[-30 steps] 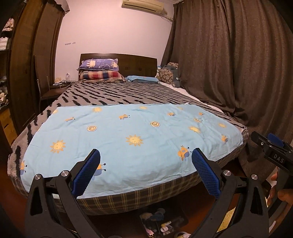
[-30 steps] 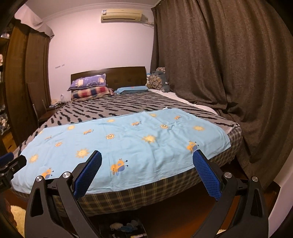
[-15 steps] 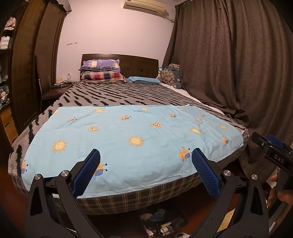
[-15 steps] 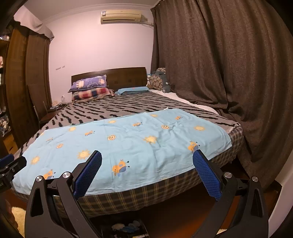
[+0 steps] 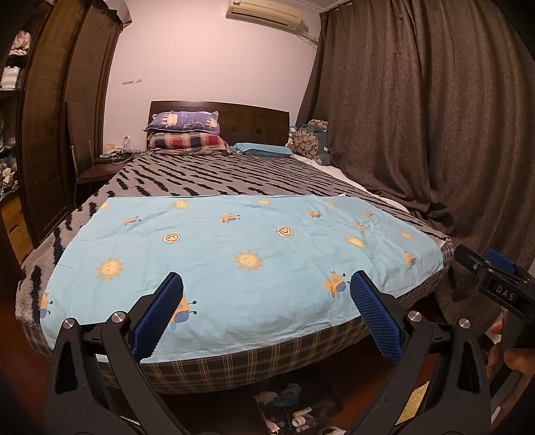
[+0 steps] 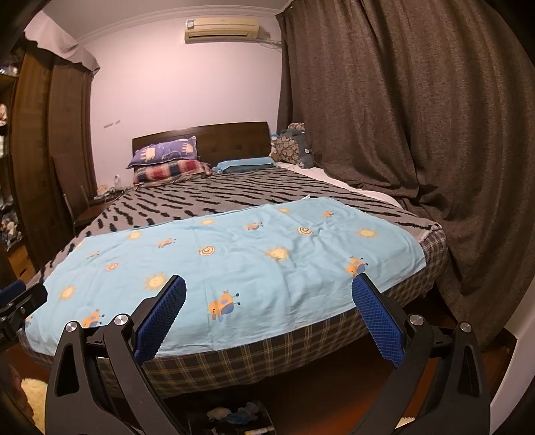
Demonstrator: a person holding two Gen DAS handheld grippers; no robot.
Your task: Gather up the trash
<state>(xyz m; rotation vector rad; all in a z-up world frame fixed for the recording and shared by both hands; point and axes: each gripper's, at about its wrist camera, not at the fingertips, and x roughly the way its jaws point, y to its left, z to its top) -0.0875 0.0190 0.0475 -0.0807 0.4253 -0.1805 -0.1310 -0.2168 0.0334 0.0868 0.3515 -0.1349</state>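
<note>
Left hand-held gripper (image 5: pixel 265 314) and right hand-held gripper (image 6: pixel 267 314) both gaped wide, holding nothing, over light-blue sun-print cotton sheet (image 5: pixel 234 254). Small trash items in clear tray (image 5: pixel 297 410) lay at 6 o'clock under plaid-skirted bed (image 5: pixel 234 364).

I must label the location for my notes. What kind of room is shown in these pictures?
Most likely a home bedroom. A large bed with a wooden headboard and stacked pillows fills the view, an air conditioner hangs high on the wall, and dark curtains close off one side.
</note>
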